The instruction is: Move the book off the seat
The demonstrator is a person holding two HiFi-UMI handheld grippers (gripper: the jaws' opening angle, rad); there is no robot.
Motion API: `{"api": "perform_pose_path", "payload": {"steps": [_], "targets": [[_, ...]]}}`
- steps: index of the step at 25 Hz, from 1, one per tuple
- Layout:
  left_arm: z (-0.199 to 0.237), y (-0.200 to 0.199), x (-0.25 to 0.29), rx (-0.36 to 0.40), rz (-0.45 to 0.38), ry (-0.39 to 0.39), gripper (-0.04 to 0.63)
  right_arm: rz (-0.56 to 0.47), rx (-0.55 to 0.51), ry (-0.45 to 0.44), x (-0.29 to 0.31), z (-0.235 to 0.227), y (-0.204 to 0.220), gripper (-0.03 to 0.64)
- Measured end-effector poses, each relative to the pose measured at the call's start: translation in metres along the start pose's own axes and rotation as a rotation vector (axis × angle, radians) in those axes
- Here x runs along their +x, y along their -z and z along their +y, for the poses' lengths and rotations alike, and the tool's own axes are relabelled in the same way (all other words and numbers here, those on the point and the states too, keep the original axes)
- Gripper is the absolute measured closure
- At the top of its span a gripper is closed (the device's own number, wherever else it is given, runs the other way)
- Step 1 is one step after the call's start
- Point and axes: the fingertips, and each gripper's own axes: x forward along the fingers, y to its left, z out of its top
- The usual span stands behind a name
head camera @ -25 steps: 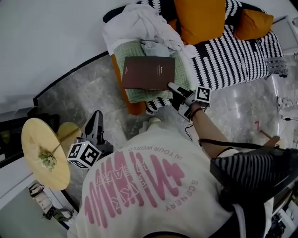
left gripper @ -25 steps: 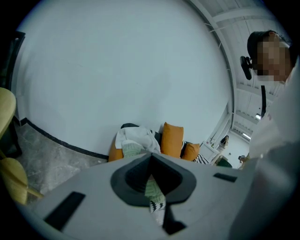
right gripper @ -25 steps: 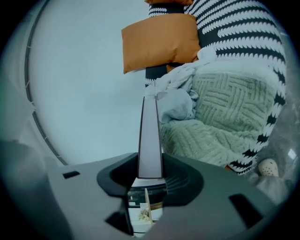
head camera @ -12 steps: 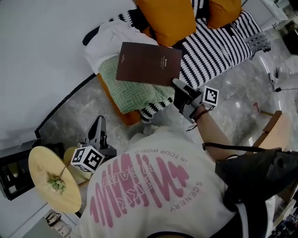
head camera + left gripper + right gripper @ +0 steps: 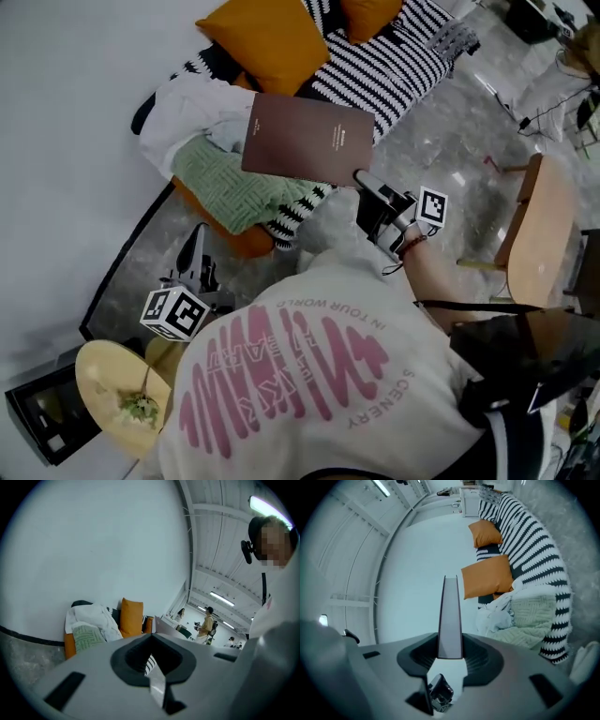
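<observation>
Jaws of the right gripper were clamped on one edge of the brown book, which stood out between them, seen edge-on in the right gripper view. From where I stood the book hung in the air over the end of the striped seat, above the green knitted blanket and white cloth. The left gripper hung low by the person's side, its jaws pressed together on nothing. With the whole book levering on that one pinched edge, I judged the carry wanted a firm, steady squeeze, the cover kept from drooping, and a swing wide of the orange cushion toward somewhere flat, perhaps the wooden table at the right. How much air lay between book and blanket could not be told from above. The person's shirt hid the floor beneath, and the pads' hold on the cover was tucked under the book's edge in the head view.
</observation>
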Motion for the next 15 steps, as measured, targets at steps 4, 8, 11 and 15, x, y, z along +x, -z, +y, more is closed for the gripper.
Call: {"api": "perform_pose_path", "payload": {"steps": [4,8,11,15], "targets": [[-0.008,0.006,-0.016,-0.003,0.032,0.067,0.586,-0.073,-0.005,0.026,-0.034,0.003,0.024,0.459],[-0.014,0.008,-0.030,-0.005,0.033,0.136,0.586,-0.127,-0.007,0.016,-0.049,0.012,0.048,0.458],[-0.021,0.012,-0.047,-0.007,0.012,0.182,0.586,-0.165,-0.017,-0.026,-0.065,0.029,0.075,0.457],[-0.020,0.013,-0.053,0.029,0.020,0.185,0.588,-0.190,-0.016,-0.050,-0.073,0.042,0.093,0.457]]}}
